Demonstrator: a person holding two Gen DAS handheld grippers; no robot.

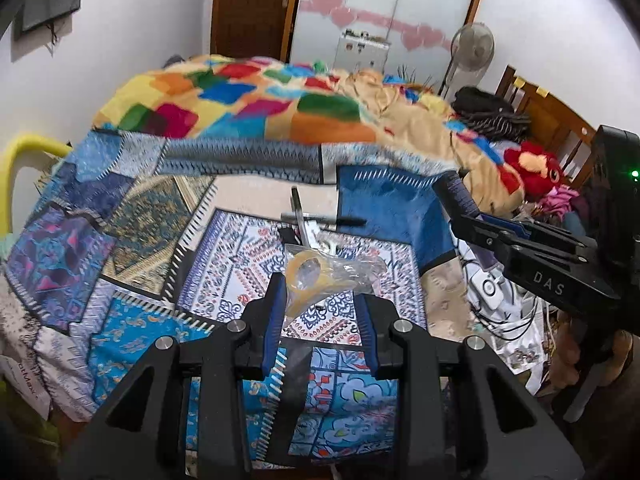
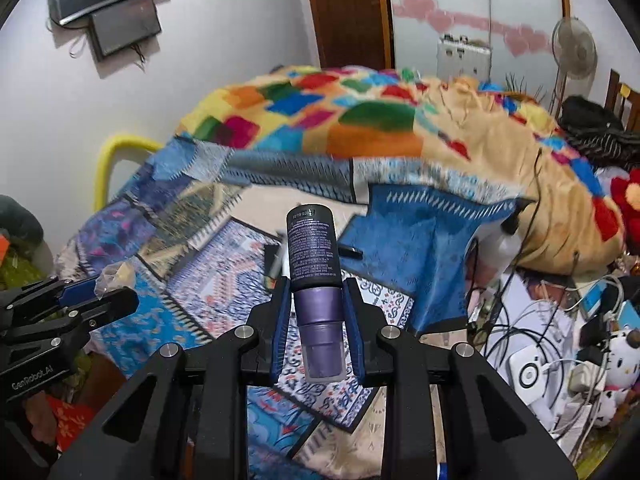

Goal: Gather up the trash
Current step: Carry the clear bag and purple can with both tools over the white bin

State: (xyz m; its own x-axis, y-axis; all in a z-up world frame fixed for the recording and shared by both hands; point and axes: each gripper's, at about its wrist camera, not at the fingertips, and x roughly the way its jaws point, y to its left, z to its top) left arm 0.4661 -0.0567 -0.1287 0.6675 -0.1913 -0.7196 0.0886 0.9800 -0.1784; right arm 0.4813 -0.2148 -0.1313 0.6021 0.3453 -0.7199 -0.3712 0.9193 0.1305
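My right gripper [image 2: 318, 320] is clamped on a purple spray bottle [image 2: 315, 264], lifted above the bed [image 1: 132, 240]. My left gripper [image 1: 322, 320] pinches a plastic bag [image 1: 320, 276]. Judged midway: pens [image 1: 320, 220] remain on the bed beyond the bag.

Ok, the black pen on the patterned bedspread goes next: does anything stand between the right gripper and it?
Yes. The dark purple cylindrical bottle clamped in the right gripper juts out ahead of its fingers, directly toward the black pen lying beyond on the bedspread.
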